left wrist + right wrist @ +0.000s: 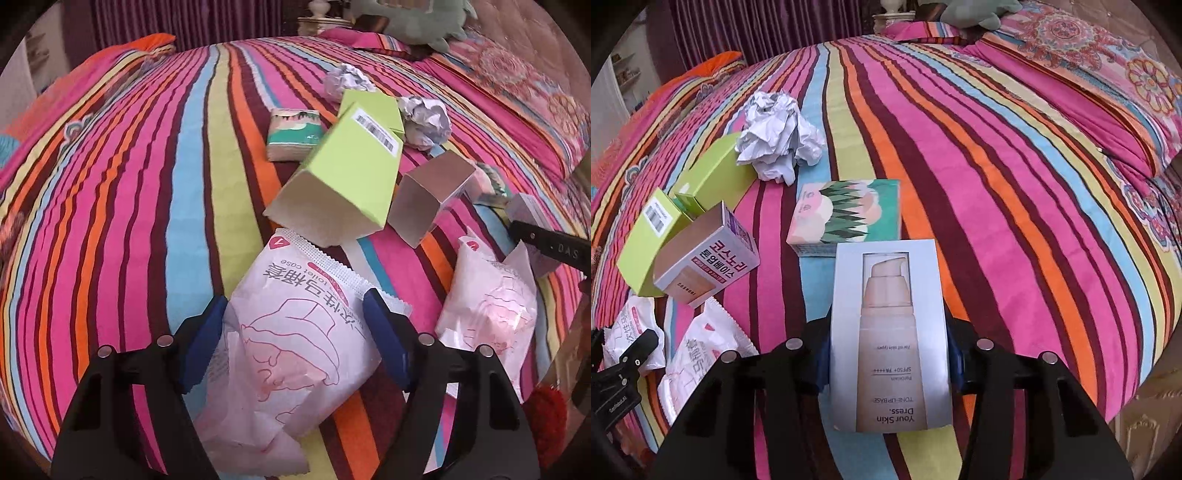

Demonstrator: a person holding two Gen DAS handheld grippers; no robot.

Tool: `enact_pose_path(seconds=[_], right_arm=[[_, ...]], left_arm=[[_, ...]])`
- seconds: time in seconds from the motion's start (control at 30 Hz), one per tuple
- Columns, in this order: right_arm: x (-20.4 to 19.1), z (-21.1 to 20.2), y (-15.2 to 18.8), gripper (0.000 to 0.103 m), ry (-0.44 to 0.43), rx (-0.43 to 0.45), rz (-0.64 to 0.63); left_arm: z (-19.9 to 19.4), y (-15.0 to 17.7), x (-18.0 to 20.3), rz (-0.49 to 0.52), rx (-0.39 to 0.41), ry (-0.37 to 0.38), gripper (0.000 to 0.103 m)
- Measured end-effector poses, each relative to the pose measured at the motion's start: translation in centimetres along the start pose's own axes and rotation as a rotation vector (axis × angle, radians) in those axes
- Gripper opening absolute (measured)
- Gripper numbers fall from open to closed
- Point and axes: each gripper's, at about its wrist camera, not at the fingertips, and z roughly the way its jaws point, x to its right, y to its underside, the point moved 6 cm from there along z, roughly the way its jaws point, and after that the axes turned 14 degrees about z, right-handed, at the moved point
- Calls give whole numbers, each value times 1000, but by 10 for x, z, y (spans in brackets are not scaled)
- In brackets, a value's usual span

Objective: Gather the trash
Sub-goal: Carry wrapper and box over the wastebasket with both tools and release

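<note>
Between my right gripper's (888, 354) fingers sits the silver cosmetics box (890, 339), clamped on both sides, lying on the striped bedspread (997, 184). My left gripper (295, 332) straddles a white toilet-case packet (295, 332), blue pads at its edges; whether they press I cannot tell. Beyond lie a second packet (491, 306), the green carton (343, 177), tissue packs (849, 212) and crumpled paper (775, 136).
</note>
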Motion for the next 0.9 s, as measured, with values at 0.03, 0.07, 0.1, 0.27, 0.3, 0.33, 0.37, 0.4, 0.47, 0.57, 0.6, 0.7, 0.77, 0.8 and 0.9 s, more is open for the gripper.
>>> enact_pose_path(seconds=[0.03,0.07,0.1,0.27,0.3,0.33,0.37,0.4,0.47,0.57,0.6,0.7,0.77,0.8,0.9], right_arm=[[1,-2,-1,46,-1,2,4],[2,-4,0,46,-4,2,9],[4,-8,1,46,-8,3,17],[10,-30,4,46,-38,27,40],[11,-34,5,46,-45,31,42],[11,-41,8,46,-55,38,43],[11,-48,11,46,-67,42,43],[12,-55,14,46,-78,46,44],[12,-65,19,46,-96,51,47],[14,-83,35,46,-143,50,55],[15,-91,44,46,-165,44,58],[16,-105,67,46,-215,16,62],[14,-114,92,46,-250,-16,43],[13,-118,106,46,-264,-38,35],[13,-120,148,46,-302,-138,30]], left_arm=[[-3,2,-2,-12,3,-2,73],[-5,3,-2,-19,6,-5,73],[-9,6,-4,-33,9,-7,73],[-31,17,-8,-89,23,-3,73],[-37,19,-7,-88,31,-4,73],[-44,22,-5,-88,39,-4,73],[-50,24,-3,-90,47,1,73],[-54,26,-1,-93,54,5,73],[-65,32,3,-93,68,9,73],[-89,49,15,-88,90,25,73],[-95,55,18,-86,93,31,73],[-114,83,34,-77,92,61,73],[-121,105,47,-68,76,88,73],[-123,118,55,-61,59,100,73],[-121,155,77,-50,-4,142,73]])
